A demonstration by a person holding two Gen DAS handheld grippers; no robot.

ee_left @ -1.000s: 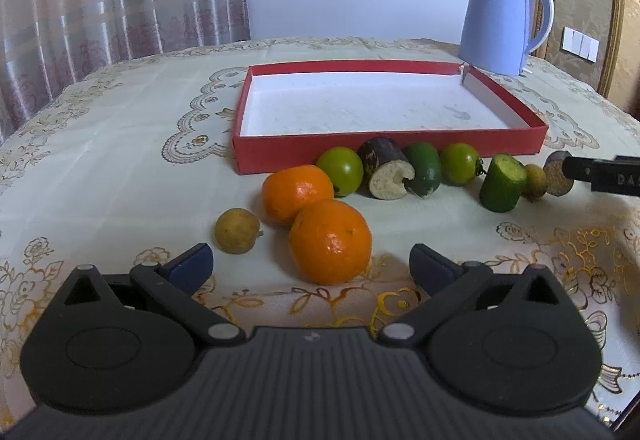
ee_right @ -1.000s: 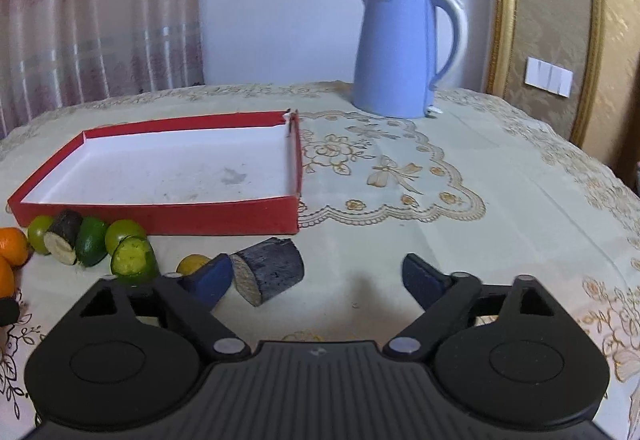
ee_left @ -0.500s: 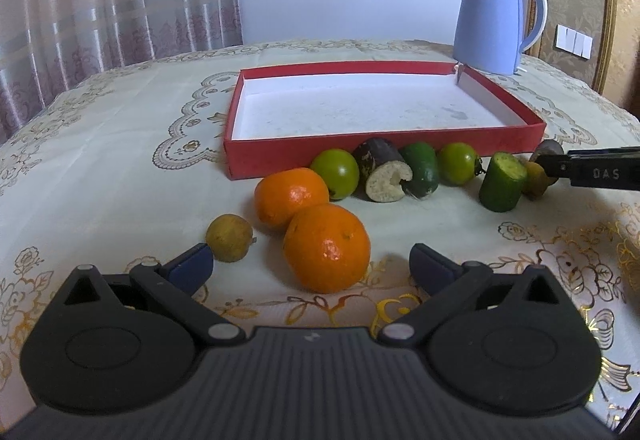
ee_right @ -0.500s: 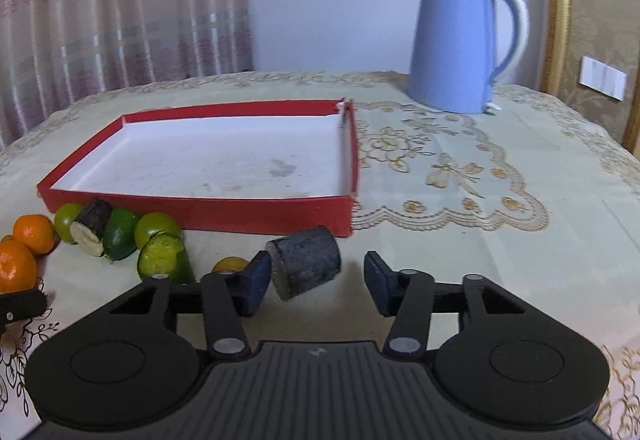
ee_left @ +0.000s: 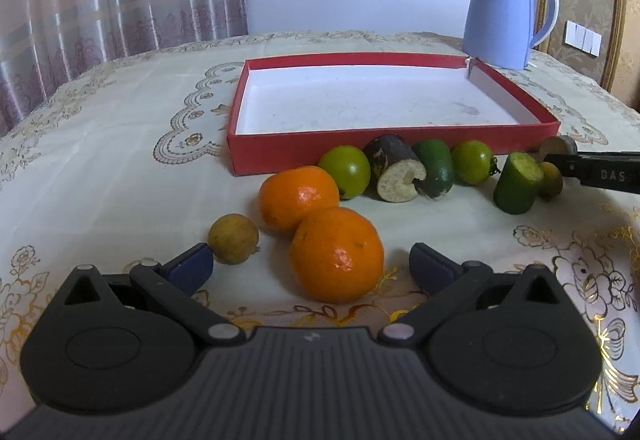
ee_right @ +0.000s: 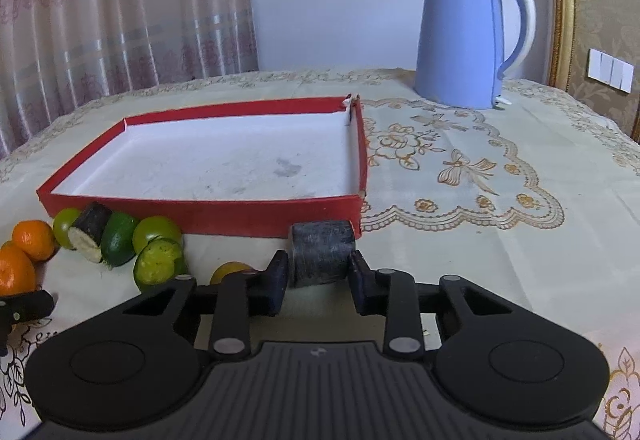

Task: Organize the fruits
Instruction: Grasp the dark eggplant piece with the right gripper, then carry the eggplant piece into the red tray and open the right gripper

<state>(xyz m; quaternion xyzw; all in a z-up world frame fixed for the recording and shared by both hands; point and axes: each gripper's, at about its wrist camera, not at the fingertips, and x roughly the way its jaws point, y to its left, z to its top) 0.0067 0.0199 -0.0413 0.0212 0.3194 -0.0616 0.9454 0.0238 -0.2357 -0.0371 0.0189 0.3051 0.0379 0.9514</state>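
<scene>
Dark fruit chunk (ee_right: 322, 254) clamped in right gripper (ee_right: 318, 276) beside red tray (ee_right: 200, 215), left gripper (ee_left: 310, 268) apart around nearest orange (ee_left: 336, 254), seen only from left wrist.

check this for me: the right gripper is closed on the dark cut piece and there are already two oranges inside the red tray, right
Not quite. The right gripper is closed on the dark cut piece, but the red tray holds nothing. The left wrist view shows both oranges on the tablecloth in front of it.

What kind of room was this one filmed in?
Most likely a home dining or living room. A round table under an embroidered tablecloth holds a blue electric kettle, a patterned curtain hangs behind it, and a wall switch sits beside a gold-framed panel.
</scene>
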